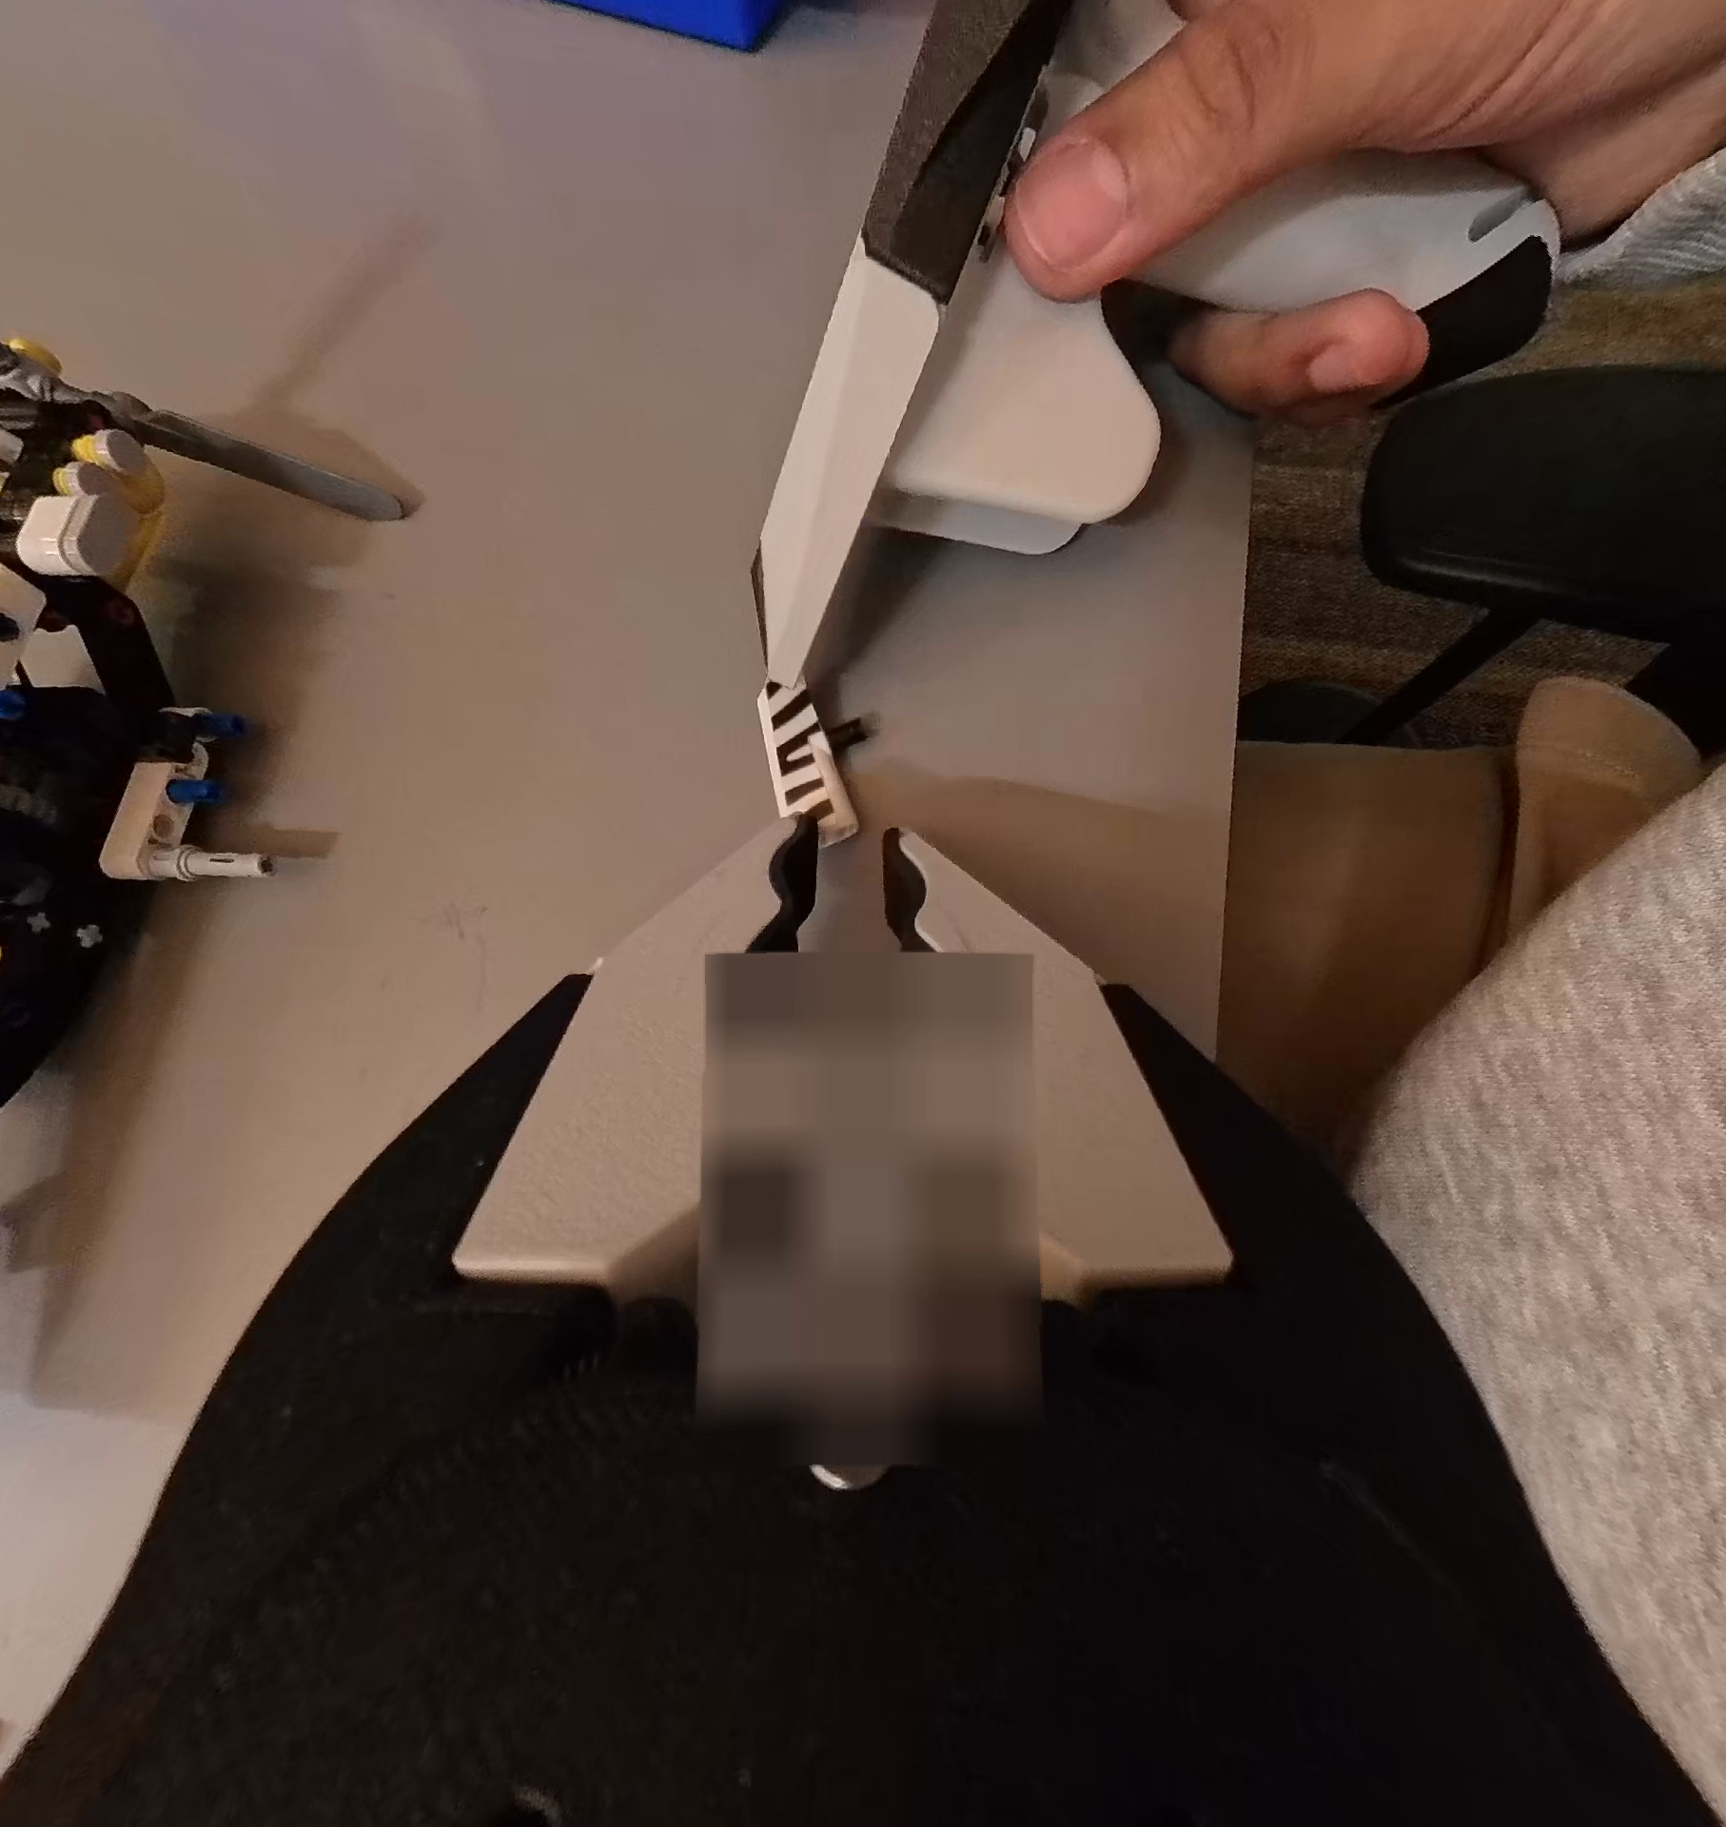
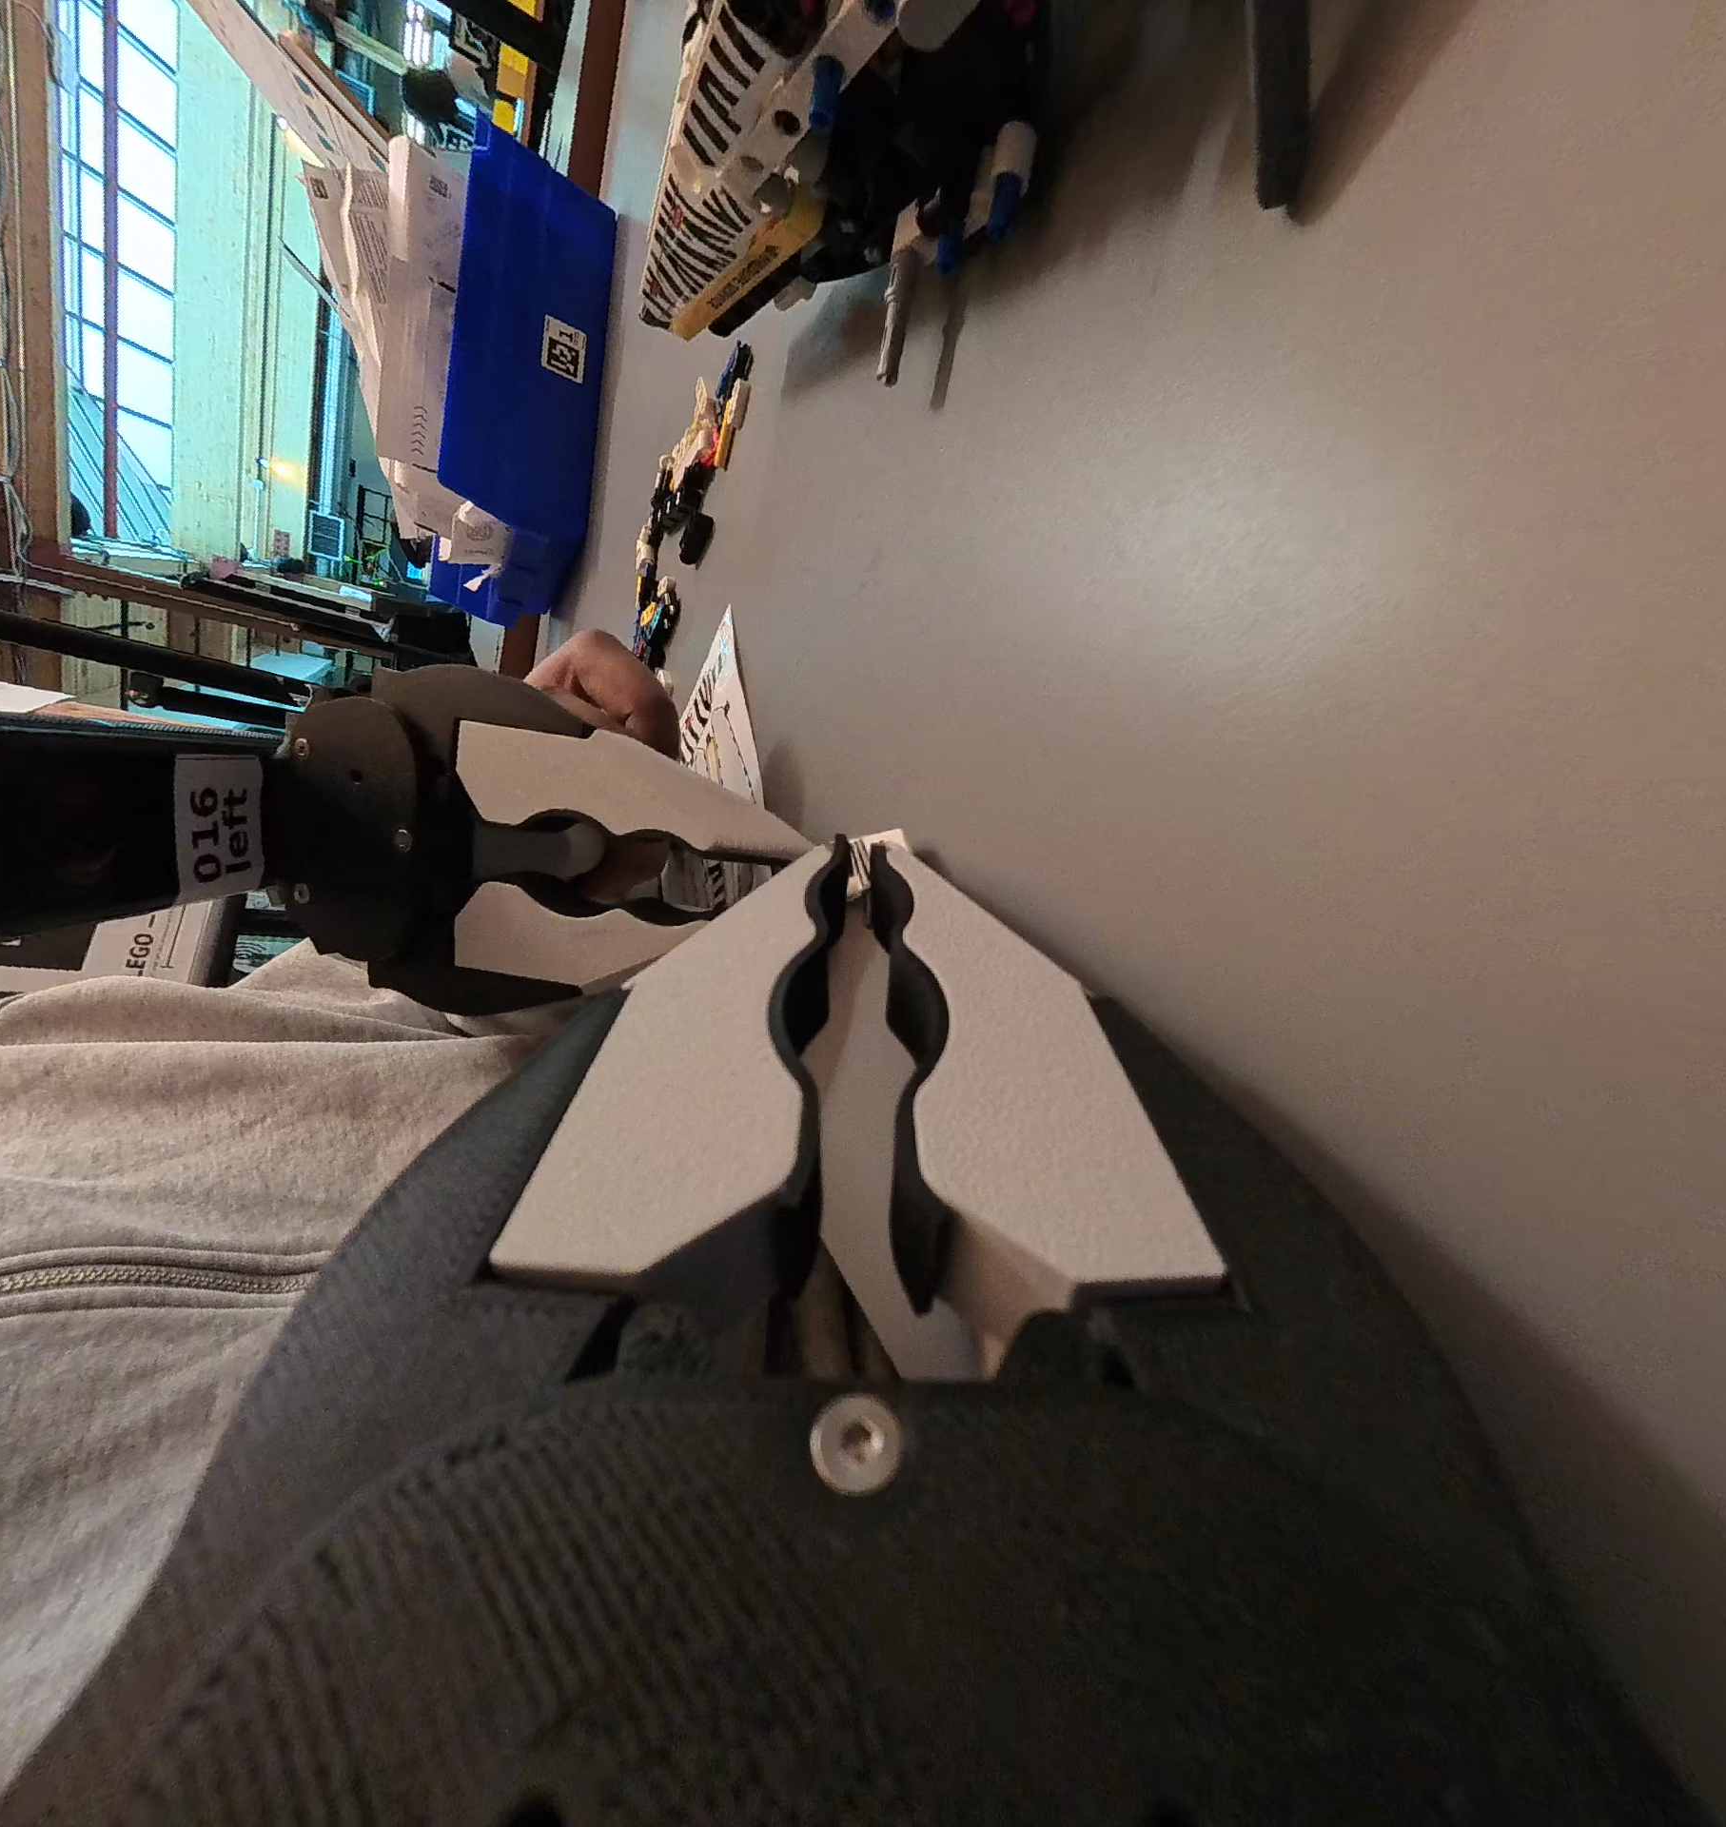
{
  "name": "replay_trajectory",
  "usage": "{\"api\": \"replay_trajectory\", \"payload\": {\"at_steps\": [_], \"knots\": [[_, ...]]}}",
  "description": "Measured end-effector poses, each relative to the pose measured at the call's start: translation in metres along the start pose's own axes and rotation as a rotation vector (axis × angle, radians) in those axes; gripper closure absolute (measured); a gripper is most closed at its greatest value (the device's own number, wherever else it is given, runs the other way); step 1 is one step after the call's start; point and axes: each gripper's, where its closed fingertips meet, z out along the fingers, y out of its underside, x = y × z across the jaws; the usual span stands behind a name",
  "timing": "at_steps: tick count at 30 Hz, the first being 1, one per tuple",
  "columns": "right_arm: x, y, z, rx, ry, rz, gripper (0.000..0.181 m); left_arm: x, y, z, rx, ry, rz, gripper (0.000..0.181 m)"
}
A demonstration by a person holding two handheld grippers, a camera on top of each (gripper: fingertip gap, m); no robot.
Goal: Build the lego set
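Observation:
A small white Lego piece with black stripes (image 1: 802, 756) is held over the grey table (image 1: 543, 494), with a black pin (image 1: 854, 732) sticking out of its side. My right gripper (image 2: 859, 858) is shut on this striped piece (image 2: 864, 855). In the left wrist view it comes down from above (image 1: 790, 682), held by a hand (image 1: 1334, 148). My left gripper (image 1: 849, 840) is open by a narrow gap, its tips just below the piece's lower end. It also shows in the right wrist view (image 2: 790, 862). The half-built Lego model (image 1: 48, 692) stands at the left.
The model (image 2: 790, 148) also shows at the top of the right wrist view. Several loose Lego pieces (image 2: 686, 494), a printed sheet (image 2: 726, 712) and a blue bin (image 2: 523, 376) lie farther off. The table edge (image 1: 1235, 692) is close on the right, with a black chair (image 1: 1581, 475) beyond it. The grippers are tip to tip, or close to it.

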Motion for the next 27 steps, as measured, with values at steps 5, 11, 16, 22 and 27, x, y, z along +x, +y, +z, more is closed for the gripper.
{"api": "replay_trajectory", "payload": {"at_steps": [5,11,16,22,27], "knots": [[0.002,-0.004,-0.004,0.027,0.004,0.003,0.176,0.0,0.005,0.002,-0.035,-0.003,0.007,0.171],[0.002,-0.003,-0.003,0.023,0.009,-0.005,0.175,-0.005,0.001,0.0,-0.009,-0.024,-0.003,0.172],[0.002,-0.004,-0.003,0.023,0.006,-0.003,0.175,-0.012,-0.009,-0.001,0.045,-0.018,-0.069,0.163],[0.002,-0.003,-0.002,0.02,0.007,-0.004,0.175,-0.018,-0.013,0.006,0.038,-0.023,-0.08,0.154],[0.002,-0.003,-0.002,0.02,0.006,-0.005,0.175,-0.013,-0.01,0.013,-0.009,0.027,-0.074,0.162]]}}
